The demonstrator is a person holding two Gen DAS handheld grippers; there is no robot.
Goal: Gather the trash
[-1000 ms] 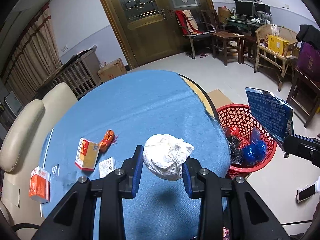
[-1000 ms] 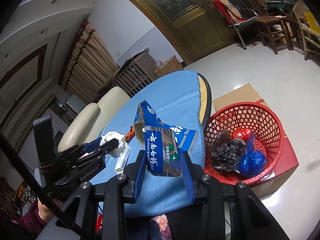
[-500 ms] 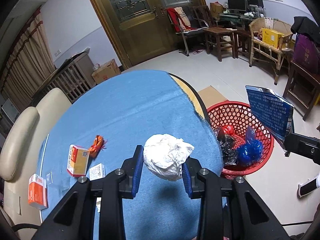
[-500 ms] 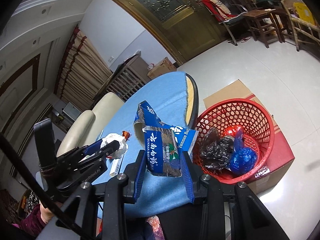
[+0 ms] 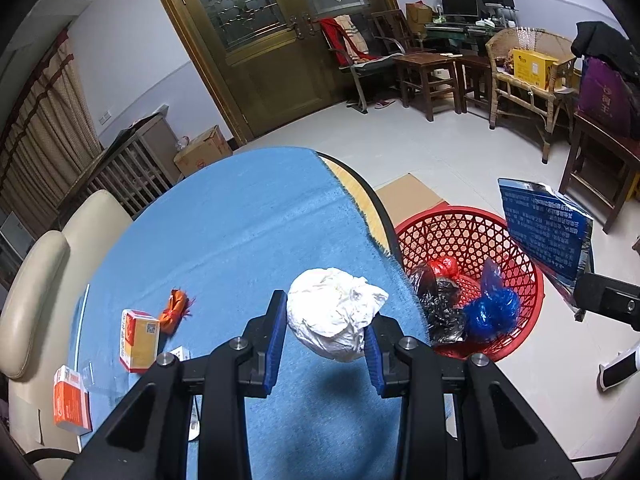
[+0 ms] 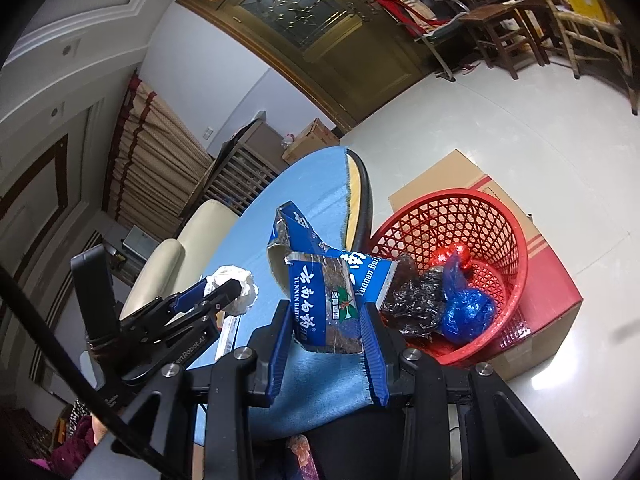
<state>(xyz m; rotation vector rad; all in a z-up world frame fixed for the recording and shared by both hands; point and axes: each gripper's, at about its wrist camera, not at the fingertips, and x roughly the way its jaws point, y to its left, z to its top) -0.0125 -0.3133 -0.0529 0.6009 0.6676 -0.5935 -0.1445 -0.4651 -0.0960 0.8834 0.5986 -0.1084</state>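
The left gripper (image 5: 326, 338) is clamped on a crumpled ball of white paper (image 5: 334, 312), its blue pads pressing both sides, held above the near edge of the round table covered in blue cloth (image 5: 240, 232). The right gripper (image 6: 328, 336) is closed on a flattened blue and silver carton with white lettering (image 6: 326, 300), held up over the table's edge just beside the red plastic lattice basket (image 6: 500, 216).

The left wrist view alone shows what lies on the cloth: a small orange and white box (image 5: 138, 340), a crumpled orange wrapper (image 5: 174, 310) just beyond it, and a second orange box (image 5: 72, 404) near the table's left rim beside a cream padded chair (image 5: 36, 292). It also catches the carton's printed back face at the far right, above the basket's rim.

The right wrist view alone shows the basket standing on a brown and red cardboard box (image 6: 544, 280) on the pale floor, and the left gripper from the side with the paper ball at its tips. Both views show a black plastic bag (image 6: 416, 304), a blue plastic bag (image 6: 466, 312) and a red scrap (image 6: 450, 254) inside the basket.
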